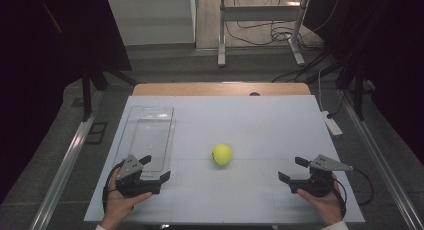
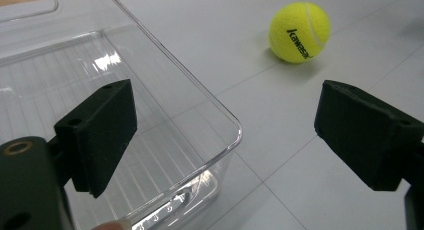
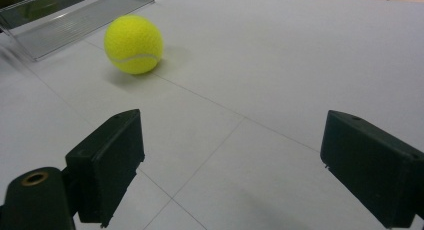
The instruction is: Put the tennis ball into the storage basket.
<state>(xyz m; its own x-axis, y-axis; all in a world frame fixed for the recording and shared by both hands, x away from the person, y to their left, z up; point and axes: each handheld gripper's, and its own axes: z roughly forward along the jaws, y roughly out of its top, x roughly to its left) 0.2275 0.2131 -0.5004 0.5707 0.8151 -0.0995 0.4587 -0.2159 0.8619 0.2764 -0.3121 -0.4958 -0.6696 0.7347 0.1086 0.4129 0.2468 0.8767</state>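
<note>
Jaws on both grippers stand wide apart with nothing between them. On the left gripper (image 1: 151,168), seen in its own view, one jaw hangs over the near corner of the clear tray (image 2: 220,115) and the other over bare table (image 1: 260,120). The right gripper (image 1: 293,169) rests near the table's near right corner, its jaws gaping toward the ball (image 3: 133,44).

The ball (image 1: 221,154) sits by itself around the middle of the table, a little nearer the front edge, just right of the tray (image 1: 131,121) and not touching it. The tray lies lengthwise along the left edge and looks empty.

The step in hand is likely the reach for the ball, probably to drop it in the tray. Either gripper could take it; the left is a little nearer. To do it well, bring the jaws in level and low so one passes on each side of the ball at its widest, without nudging it, since it will roll at a touch. Close evenly across the middle, firmly enough that the fuzzy surface does not slip. If the left goes, swing clear of the tray's corner first.
</note>
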